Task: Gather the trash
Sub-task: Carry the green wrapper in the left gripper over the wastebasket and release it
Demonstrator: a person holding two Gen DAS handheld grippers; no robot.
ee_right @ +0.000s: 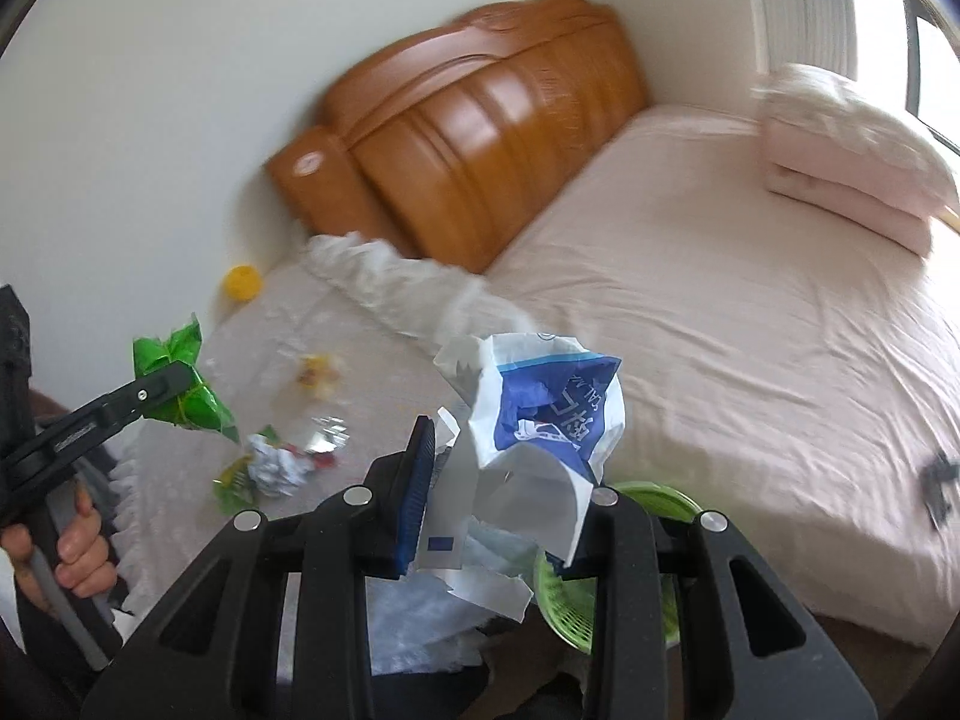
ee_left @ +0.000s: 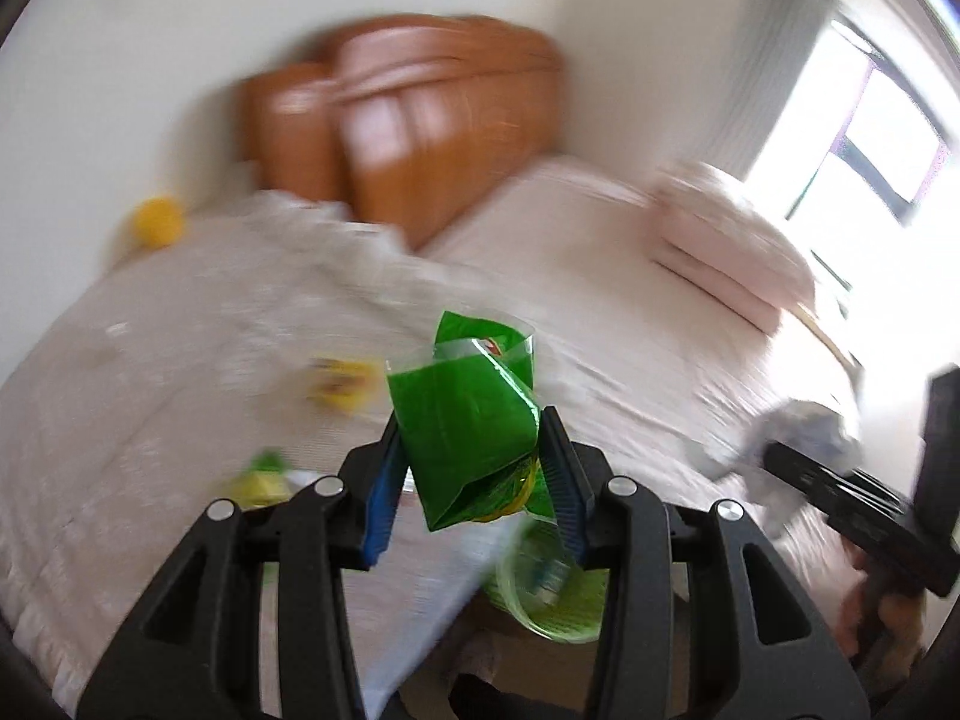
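While a green wrapper [ee_left: 465, 420] is clamped by the left gripper [ee_left: 474, 480] and a blue-and-white packet [ee_right: 540, 414] by the right gripper [ee_right: 504, 510], the green basket [ee_right: 660, 504] is seen just below, nearer the right.

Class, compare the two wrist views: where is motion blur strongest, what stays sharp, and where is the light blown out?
Left wrist view: headboard and bedding smear heavily, the held green wrapper stays fairly sharp, the window is blown out. Right wrist view: milder blur, the blue-and-white wrapper crisp, glare at the upper right edge.
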